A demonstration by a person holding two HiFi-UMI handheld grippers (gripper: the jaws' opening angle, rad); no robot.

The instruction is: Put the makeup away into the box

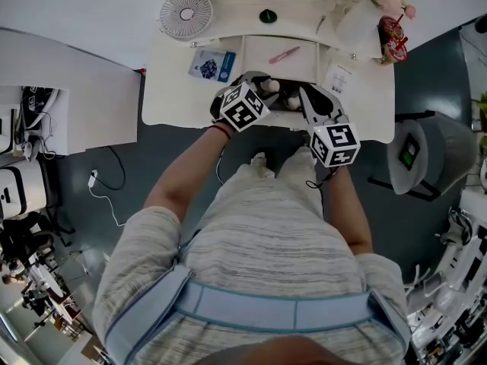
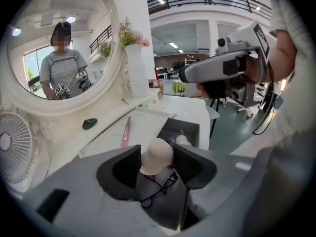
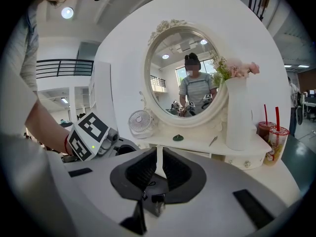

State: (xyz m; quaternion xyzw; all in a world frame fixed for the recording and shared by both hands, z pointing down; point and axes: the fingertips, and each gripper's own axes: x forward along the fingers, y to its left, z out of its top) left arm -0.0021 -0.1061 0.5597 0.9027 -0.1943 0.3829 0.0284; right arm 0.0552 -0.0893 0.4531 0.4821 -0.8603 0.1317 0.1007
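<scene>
Your left gripper (image 2: pixel 156 152) has a beige sponge (image 2: pixel 156 161) between its jaws, and both pads touch the sponge's sides, so it reads as grasped, not let go. The gripper slants down over the near end of the dark box (image 2: pixel 190 128), and the sponge hangs right above the box's opening, not yet resting inside. A second sponge (image 2: pixel 182 140) already lies in the box, just beyond the held one. A thin black looped thing (image 2: pixel 159 184) lies below the held sponge; you cannot tell from here what it is. Your right gripper (image 3: pixel 158 152) stands at the box's right side, pointing roughly level toward the mirror (image 3: pixel 185 78). Its jaws are only a narrow slit apart with nothing between them. The box sits at the front edge of the white table (image 1: pixel 175 97), between your two grippers. Behind the box, on the tabletop, lies a pink stick (image 1: pixel 284 54). A blue packet (image 1: pixel 211 65) lies behind the box to its left, and a white card (image 1: pixel 338 77) lies to the box's right. Further back from the box stand a small fan (image 1: pixel 186 14) on the left, a green thing (image 1: pixel 268 15) at the middle, and a vase (image 3: pixel 239 115) and a cup (image 1: pixel 392 40) with straws on the right.
</scene>
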